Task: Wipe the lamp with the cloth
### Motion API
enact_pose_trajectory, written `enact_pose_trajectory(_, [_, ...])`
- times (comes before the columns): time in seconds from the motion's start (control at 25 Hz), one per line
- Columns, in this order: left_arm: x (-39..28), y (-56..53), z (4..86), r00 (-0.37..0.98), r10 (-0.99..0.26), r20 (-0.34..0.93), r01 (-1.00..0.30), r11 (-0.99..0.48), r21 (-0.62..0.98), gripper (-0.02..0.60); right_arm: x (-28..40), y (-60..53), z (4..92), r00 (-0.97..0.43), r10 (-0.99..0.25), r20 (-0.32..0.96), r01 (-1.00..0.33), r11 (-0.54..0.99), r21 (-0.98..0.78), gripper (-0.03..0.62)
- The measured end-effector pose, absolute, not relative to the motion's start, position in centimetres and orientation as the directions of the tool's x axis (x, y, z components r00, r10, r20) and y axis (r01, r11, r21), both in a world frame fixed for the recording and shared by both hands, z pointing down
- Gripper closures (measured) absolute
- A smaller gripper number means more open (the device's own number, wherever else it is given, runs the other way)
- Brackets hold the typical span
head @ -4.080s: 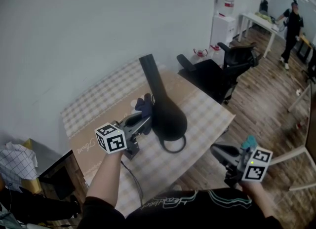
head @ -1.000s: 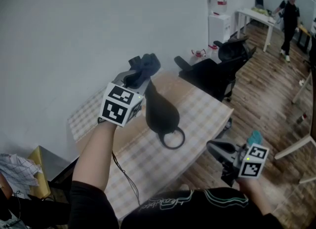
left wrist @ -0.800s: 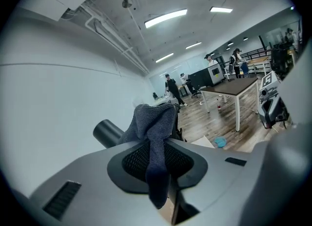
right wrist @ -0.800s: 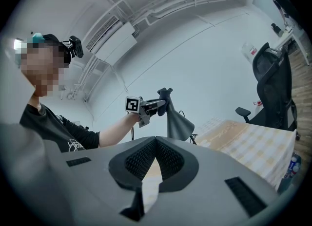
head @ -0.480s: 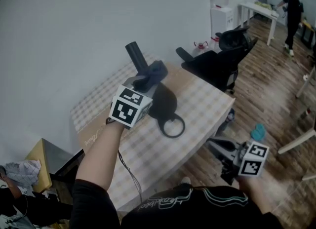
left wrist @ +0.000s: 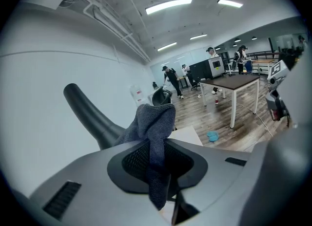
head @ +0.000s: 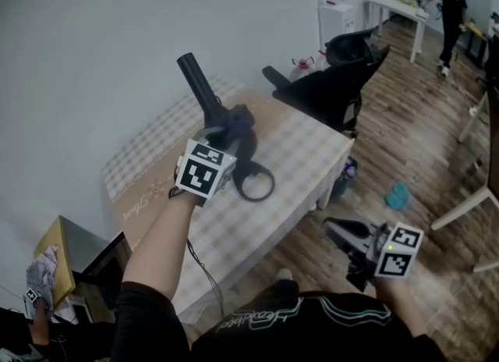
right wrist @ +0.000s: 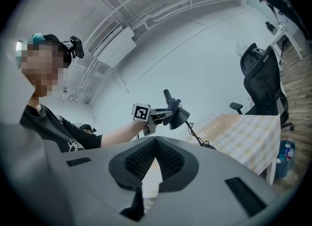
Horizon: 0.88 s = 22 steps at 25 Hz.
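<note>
Pinching the cloth (left wrist: 155, 122) in the left hand-held gripper (head: 226, 133) against the lamp (head: 196, 86) for wiping; holding the right hand-held gripper (head: 340, 236) pressed together, empty, well clear.

Lamp (head: 203, 92) above table (head: 306, 151); chair (head: 337, 79) behind table.

In the head view, the cloth (head: 238, 121) and left gripper (head: 224, 140) cover part of the lamp (head: 199, 83). In the left gripper view, the cloth hides where the jaws meet.
</note>
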<state>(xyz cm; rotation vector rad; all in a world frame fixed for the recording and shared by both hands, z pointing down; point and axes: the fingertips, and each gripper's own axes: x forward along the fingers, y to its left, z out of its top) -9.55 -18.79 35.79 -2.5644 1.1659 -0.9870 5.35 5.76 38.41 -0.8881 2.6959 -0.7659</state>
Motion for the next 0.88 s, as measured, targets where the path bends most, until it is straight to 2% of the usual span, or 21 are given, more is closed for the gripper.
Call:
enact_pose_trajectory(0.56, [-7.8,-14.0,41.8,0.467,-0.663,0.584,-0.62,-0.717,-0.319,0.509,8.3,10.4,38.7,-0.774,-0.634,-0.014,-0.539,0.669,-0.512,0.583])
enact_pose_trajectory(0.68, [-6.7,-11.8,43.0,0.544,-0.606,0.58,-0.593,-0.767,-0.246,0.509,8.3,9.8,39.5,-0.777,-0.629,0.009,-0.542,0.662,-0.517,0.583])
enact_pose_trajectory(0.88, [-3.8,-7.1,42.5,0.734,-0.481,0.479,-0.555,-0.832,0.015,0.509,8.6,8.2,39.7,-0.787,-0.615,0.04,-0.546,0.666,-0.508,0.583])
